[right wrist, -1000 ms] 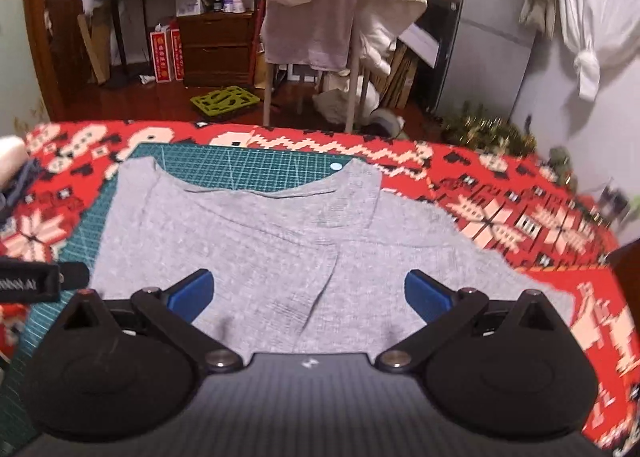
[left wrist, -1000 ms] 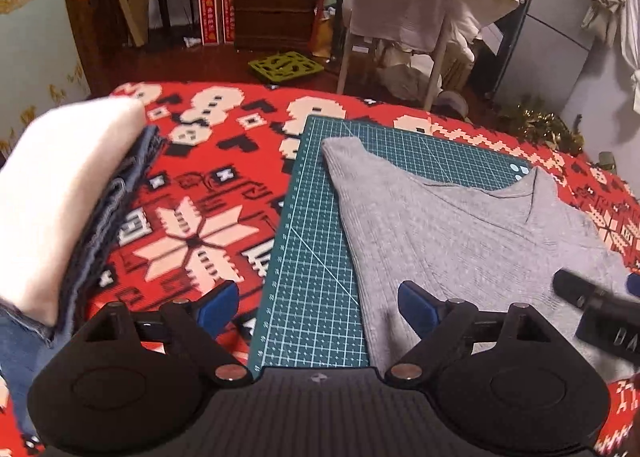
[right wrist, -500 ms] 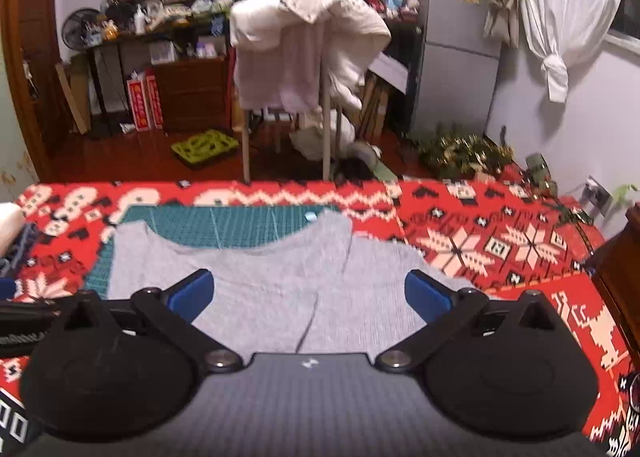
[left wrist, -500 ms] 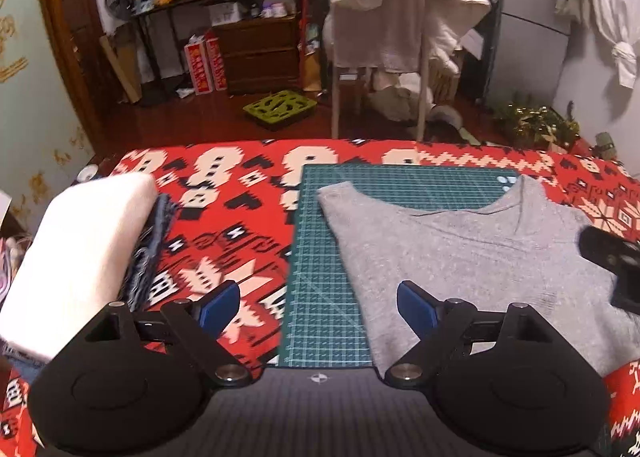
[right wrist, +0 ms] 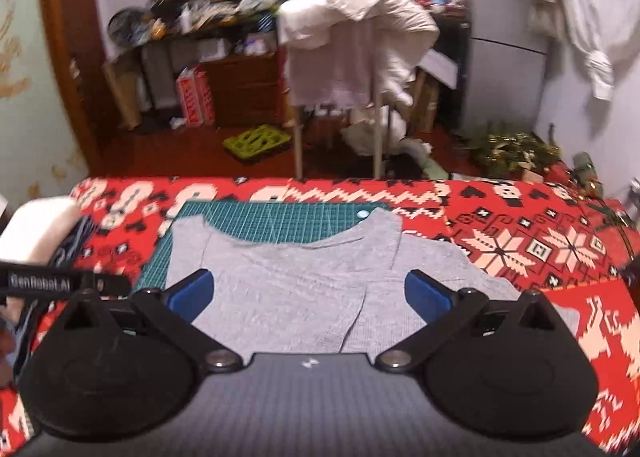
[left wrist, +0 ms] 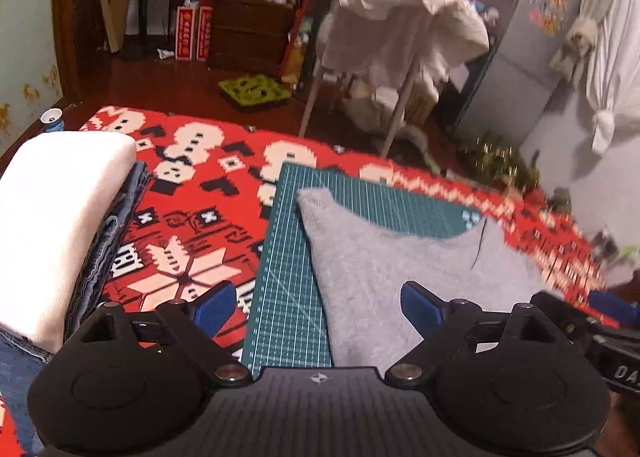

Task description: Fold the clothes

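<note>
Right wrist view: grey top (right wrist: 288, 289) lies flat on the green mat (right wrist: 280, 217), partly folded (handy for reach), both the right tongs (right wrist: 308, 293) and left tongs (left wrist: 316, 305) hovering wide apart, gripping nothing.

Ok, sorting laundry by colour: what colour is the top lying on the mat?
Plain grey top, no print; the right wrist view shows it best.

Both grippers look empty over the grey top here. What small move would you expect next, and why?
Probably lower the right gripper to pinch the grey top's right side, which spreads onto the red cloth beyond the green mat. Both it and the left gripper are open, holding nothing, and the top lies flat, its right side not yet folded in.
</note>
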A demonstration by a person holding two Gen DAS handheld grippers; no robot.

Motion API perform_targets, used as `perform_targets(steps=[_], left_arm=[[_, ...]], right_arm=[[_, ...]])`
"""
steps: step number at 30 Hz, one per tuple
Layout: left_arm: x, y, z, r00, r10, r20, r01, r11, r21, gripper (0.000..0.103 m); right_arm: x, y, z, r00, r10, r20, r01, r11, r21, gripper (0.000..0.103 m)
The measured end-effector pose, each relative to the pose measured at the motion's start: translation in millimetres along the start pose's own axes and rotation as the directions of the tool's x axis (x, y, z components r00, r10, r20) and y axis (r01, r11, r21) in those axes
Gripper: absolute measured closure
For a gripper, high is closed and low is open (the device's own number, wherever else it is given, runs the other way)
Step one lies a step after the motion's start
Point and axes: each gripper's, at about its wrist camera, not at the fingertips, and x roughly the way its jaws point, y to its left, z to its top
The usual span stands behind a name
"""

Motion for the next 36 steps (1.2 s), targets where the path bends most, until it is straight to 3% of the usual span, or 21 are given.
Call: perform_targets(steps=[3,6,9,12,14,17,19,23,27,33,36], left_arm=[[-0.3,7.7,7.0,0.999,-0.044,-0.018,0.044,0.999,-0.022,0.014],[2.3,24.1,13.0,0.995,-0.092,-0.046,0.087,0.991,-0.1,0.014],[4.8,40.5,19.0,0.987,-0.141,-0.07,0.127,0.975,-0.18,0.02],[7.4,56.9,25.0,0.977,-0.192,-0.091,0.163,0.952,-0.259,0.046],[11.7,70.0,26.5,0.967,-0.229,-0.109,0.182,0.926,-0.331,0.07],[20.5,86.4,24.7,0.951,-0.279,-0.132,0.201,0.883,-0.424,0.089],[23.0,94.3,23.4,0.942,-0.31,-0.131,0.218,0.858,-0.465,0.095],[25.0,103.6,21.4,0.932,-0.349,-0.101,0.254,0.825,-0.505,0.097],[28.1,107.7,19.8,0.935,-0.345,-0.086,0.254,0.818,-0.517,0.099],[37.0,108.3,18.7,0.938,-0.327,-0.116,0.227,0.832,-0.506,0.099],[39.0,105.3,18.4,0.939,-0.317,-0.13,0.218,0.846,-0.486,0.099]], right_arm=[[2.1,0.8,-2.7,1.0,-0.027,0.01,0.027,0.999,0.027,0.0],[4.0,4.5,-8.6,0.994,-0.094,0.055,0.09,0.993,0.07,0.0],[8.0,9.4,-7.1,0.996,-0.082,0.039,0.079,0.994,0.082,0.001],[13.9,18.5,-1.1,1.0,0.0,0.011,-0.001,0.999,0.054,0.002],[17.9,23.8,3.3,1.0,0.016,0.013,-0.017,0.998,0.066,0.004],[31.3,31.6,14.7,0.996,0.082,-0.017,-0.081,0.995,0.053,0.026],[48.0,35.8,22.4,0.993,0.098,-0.064,-0.095,0.994,0.048,0.051],[83.5,43.3,35.2,0.98,0.139,-0.146,-0.129,0.989,0.072,0.066],[117.0,52.9,42.6,0.961,0.211,-0.179,-0.193,0.974,0.116,0.101],[159.9,71.5,51.2,0.932,0.287,-0.223,-0.258,0.954,0.15,0.103],[183.6,79.1,51.8,0.93,0.256,-0.262,-0.226,0.964,0.141,0.103]])
